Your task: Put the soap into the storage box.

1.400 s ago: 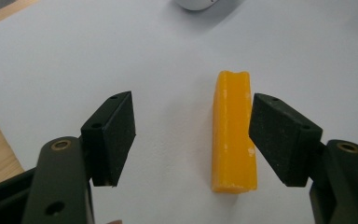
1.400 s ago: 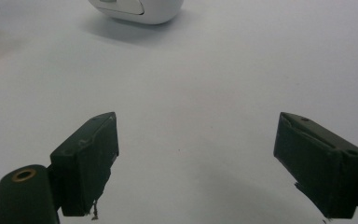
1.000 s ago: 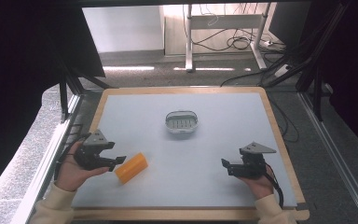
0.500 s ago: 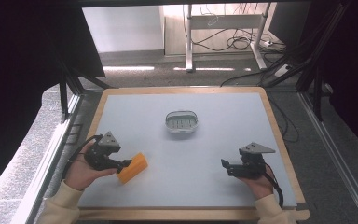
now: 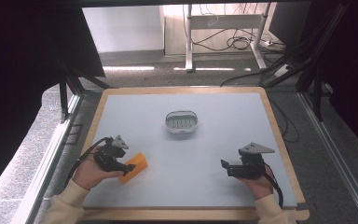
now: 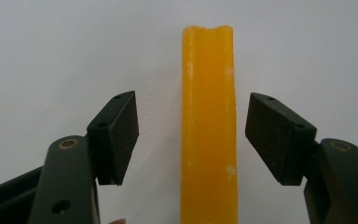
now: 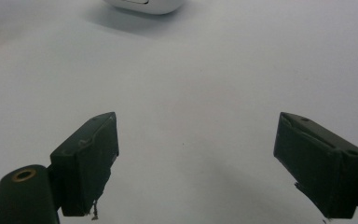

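Note:
An orange-yellow block (image 5: 135, 167) lies on the pale table top (image 5: 214, 149) at the front left. My left gripper (image 5: 127, 167) is at its near end, open, with a jaw on each side. In the left gripper view the block (image 6: 209, 126) runs straight up between the two pads (image 6: 121, 135), with gaps on both sides. A small white oval dish with slots (image 5: 182, 122) stands near the table's middle. My right gripper (image 5: 224, 167) hovers at the front right, open and holding nothing; its view shows the dish's edge (image 7: 144, 5) far ahead.
The table has a wooden rim (image 5: 279, 135). Dark frame posts (image 5: 65, 100) stand beside the left edge, and cables (image 5: 242, 42) lie on the floor beyond the far edge. Bare table top lies between the two grippers.
My left gripper has moved right and a little nearer to the front edge, bringing its jaws around the orange block. The right gripper has stayed in place.

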